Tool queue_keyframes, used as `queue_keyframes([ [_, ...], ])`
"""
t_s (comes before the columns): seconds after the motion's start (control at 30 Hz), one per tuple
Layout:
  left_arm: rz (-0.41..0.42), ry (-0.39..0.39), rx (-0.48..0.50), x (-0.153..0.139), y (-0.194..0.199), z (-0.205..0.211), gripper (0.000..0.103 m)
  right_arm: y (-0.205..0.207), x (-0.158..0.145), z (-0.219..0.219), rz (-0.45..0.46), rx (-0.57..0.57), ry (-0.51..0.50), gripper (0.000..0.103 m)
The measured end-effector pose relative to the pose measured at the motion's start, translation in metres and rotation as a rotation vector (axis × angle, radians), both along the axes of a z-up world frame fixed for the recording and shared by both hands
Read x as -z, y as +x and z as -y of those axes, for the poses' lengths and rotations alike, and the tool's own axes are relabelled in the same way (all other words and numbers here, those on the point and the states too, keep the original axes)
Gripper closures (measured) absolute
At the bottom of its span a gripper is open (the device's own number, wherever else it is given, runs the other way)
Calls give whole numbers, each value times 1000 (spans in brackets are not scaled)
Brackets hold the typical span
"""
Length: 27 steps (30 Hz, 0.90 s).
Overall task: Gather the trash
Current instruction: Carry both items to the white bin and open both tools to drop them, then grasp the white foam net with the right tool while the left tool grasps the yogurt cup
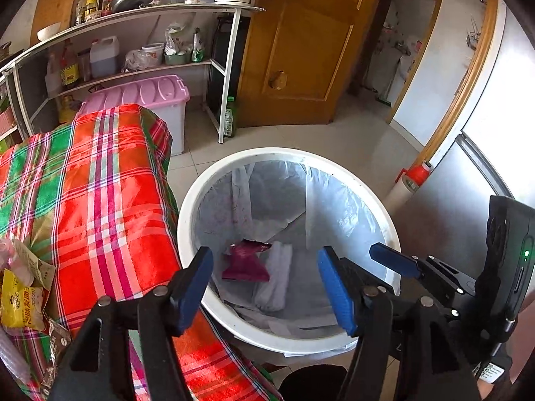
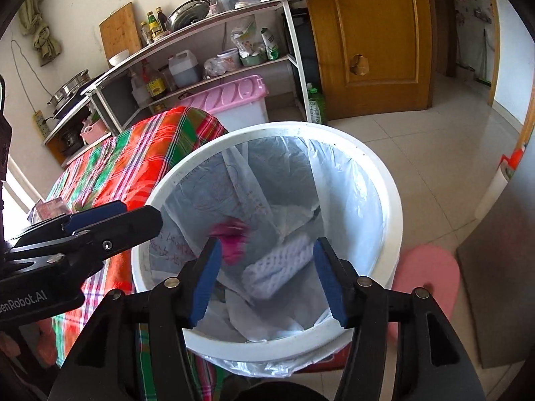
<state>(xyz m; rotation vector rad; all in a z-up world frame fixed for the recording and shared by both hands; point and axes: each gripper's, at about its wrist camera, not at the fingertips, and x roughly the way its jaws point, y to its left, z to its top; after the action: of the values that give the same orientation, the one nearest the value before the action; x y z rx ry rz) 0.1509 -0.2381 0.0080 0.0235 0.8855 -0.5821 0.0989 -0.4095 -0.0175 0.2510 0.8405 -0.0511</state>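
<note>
Magenta wrapper and white foam lie in the bin beside the table. Both grippers, left and right, hang over it, fingers wide and empty (drop looks done). Lift clear, then fetch the yellow packet.

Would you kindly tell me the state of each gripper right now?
Left gripper: open, holding nothing, over the bin.
Right gripper: open, holding nothing.

Both wrist views angled steeply down, close over white bin mouth. Left view from beside plaid table; right view nearer, more centred. Shared: bin, table, shelf rack, wooden door.
</note>
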Motion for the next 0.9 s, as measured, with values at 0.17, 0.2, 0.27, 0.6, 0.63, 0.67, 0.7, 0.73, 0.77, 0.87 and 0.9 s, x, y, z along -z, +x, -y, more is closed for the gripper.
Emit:
queue_keyframes([
  [0.17,25,-24,-35,-11,-8,-21,33,-9,-6,-2,21,24,6,45],
  [0.2,33,-27,-44,-13,-10,-27,33,-11,-8,-3,29,26,10,45],
  [0.27,49,-32,-65,-17,-16,-39,33,-17,-13,-5,47,31,19,45],
  [0.6,111,-57,-188,-30,-52,-115,33,-34,-34,-48,109,-34,56,45],
  [0.63,117,-56,-207,-31,-55,-124,33,-35,-35,-55,110,-48,58,45],
  [0.67,123,-60,-225,-33,-58,-133,33,-36,-36,-62,111,-63,60,45],
  [0.7,125,-68,-245,-34,-59,-143,33,-35,-37,-69,111,-77,61,45],
  [0.73,127,-77,-264,-34,-62,-153,33,-36,-36,-75,110,-88,61,45],
  [0.77,125,-85,-284,-34,-63,-164,31,-36,-36,-83,109,-100,61,45],
  [0.87,122,-85,-356,-32,-67,-195,30,-36,-36,-105,106,-145,62,45],
  [0.9,123,-83,-378,-31,-68,-205,30,-36,-36,-113,107,-163,58,45],
])
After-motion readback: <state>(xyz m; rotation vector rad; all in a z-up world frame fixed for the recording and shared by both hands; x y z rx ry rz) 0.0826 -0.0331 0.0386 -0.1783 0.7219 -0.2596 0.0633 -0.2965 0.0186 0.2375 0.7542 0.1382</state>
